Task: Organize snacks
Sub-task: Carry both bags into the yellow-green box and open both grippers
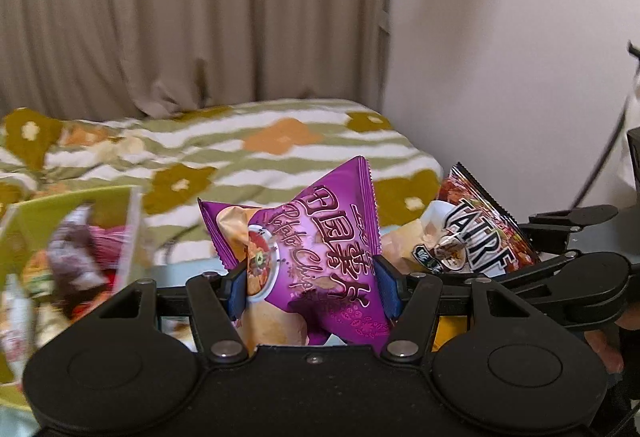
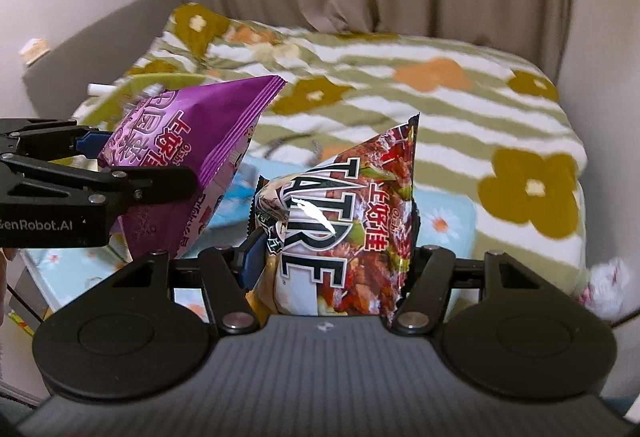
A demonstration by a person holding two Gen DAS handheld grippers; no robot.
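Observation:
My left gripper [image 1: 312, 289] is shut on a purple potato chip bag [image 1: 316, 237], held up in the air. The same purple bag [image 2: 188, 157] and left gripper [image 2: 92, 165] show at the left of the right wrist view. My right gripper [image 2: 328, 265] is shut on a dark red snack bag [image 2: 348, 221] with white letters. That red bag [image 1: 476, 233] and the right gripper [image 1: 560, 253] show at the right of the left wrist view. A green box [image 1: 68, 237] with several snack packs stands at the left, blurred.
A bed with a green striped flower blanket [image 2: 420, 97] lies ahead. A beige curtain [image 1: 180, 9] hangs behind it and a white wall [image 1: 500, 37] is to the right. A light blue flowered surface [image 2: 444, 221] lies below the bags.

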